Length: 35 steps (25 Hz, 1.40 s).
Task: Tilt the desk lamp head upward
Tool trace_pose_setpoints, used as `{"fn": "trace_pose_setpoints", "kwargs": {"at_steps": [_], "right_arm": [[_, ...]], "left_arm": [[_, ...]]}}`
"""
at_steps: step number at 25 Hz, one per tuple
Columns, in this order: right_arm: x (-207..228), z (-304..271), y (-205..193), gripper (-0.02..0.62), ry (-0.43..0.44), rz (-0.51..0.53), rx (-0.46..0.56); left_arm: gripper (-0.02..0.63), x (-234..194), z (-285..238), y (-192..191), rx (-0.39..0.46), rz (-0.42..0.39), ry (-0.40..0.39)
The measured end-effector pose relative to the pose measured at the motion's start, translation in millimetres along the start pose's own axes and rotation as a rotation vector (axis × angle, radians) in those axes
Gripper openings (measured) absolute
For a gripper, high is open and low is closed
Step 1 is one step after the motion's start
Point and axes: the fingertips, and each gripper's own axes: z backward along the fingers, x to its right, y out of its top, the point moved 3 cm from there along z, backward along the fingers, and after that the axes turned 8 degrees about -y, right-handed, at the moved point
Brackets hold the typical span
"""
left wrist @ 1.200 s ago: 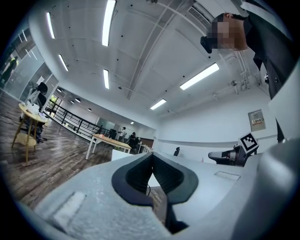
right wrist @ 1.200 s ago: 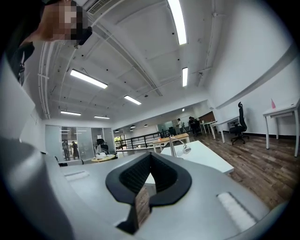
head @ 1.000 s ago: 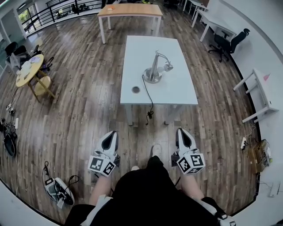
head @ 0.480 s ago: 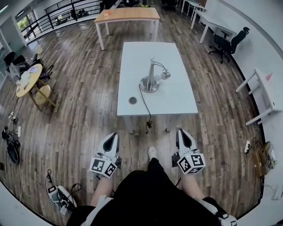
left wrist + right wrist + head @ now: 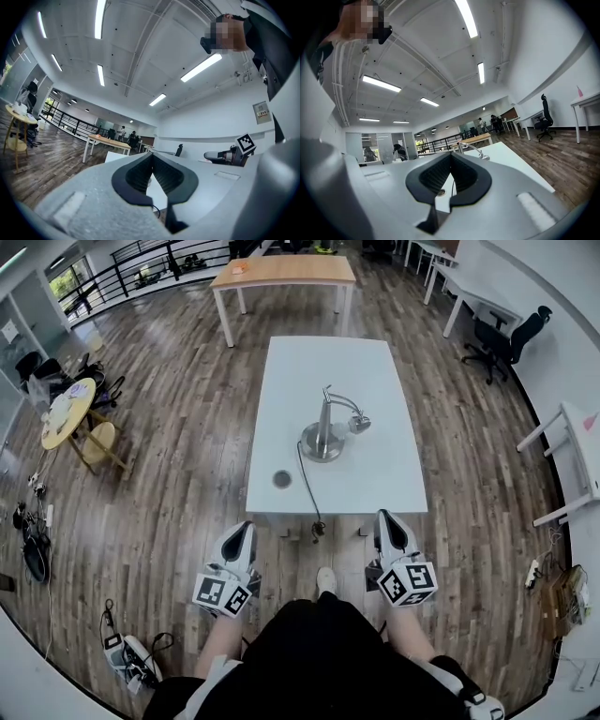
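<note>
Left claw (image 5: 240,530) and right claw (image 5: 388,522) both closed, empty, short of the table (image 5: 384,479) near edge. Lamp (image 5: 325,430) stands mid-table, head (image 5: 360,424) drooping. Risk: pushing the head with closed jaws could slide the base or snag the cord (image 5: 305,486).

A silver desk lamp (image 5: 325,432) stands near the middle of the white table (image 5: 375,381). It has a round base (image 5: 322,444) and an upright stem. Its small head (image 5: 361,424) droops at 3 o'clock, and a black cord (image 5: 305,482) trails toward 6 o'clock.
</note>
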Motion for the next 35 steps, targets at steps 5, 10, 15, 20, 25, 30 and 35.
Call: {"fn": "trace_pose_setpoints", "kwargs": {"at_steps": [5, 10, 15, 20, 25, 30, 35], "right_arm": [[25, -31, 0, 0.005, 0.006, -0.018, -0.014], [54, -61, 2, 0.005, 0.015, -0.027, -0.041], [76, -85, 15, 0.005, 0.041, 0.002, -0.049], [91, -104, 19, 0.005, 0.075, 0.007, -0.076], [88, -127, 14, 0.005, 0.126, -0.028, -0.107], [89, -145, 13, 0.005, 0.130, -0.033, -0.114], [101, -163, 22, 0.005, 0.084, -0.043, -0.089]], "left_arm": [[0.000, -4, -37, -7, -0.018, -0.011, -0.001], [0.000, -9, -74, -11, -0.028, -0.018, 0.020], [0.000, -7, -106, -17, -0.029, -0.005, 0.028], [0.000, -1, -123, -18, -0.033, -0.007, 0.049], [0.000, -6, -134, -21, -0.065, 0.000, 0.055], [0.000, -21, -155, -27, -0.076, 0.026, 0.029], [0.000, -47, -187, -29, -0.051, 0.082, -0.030]]}}
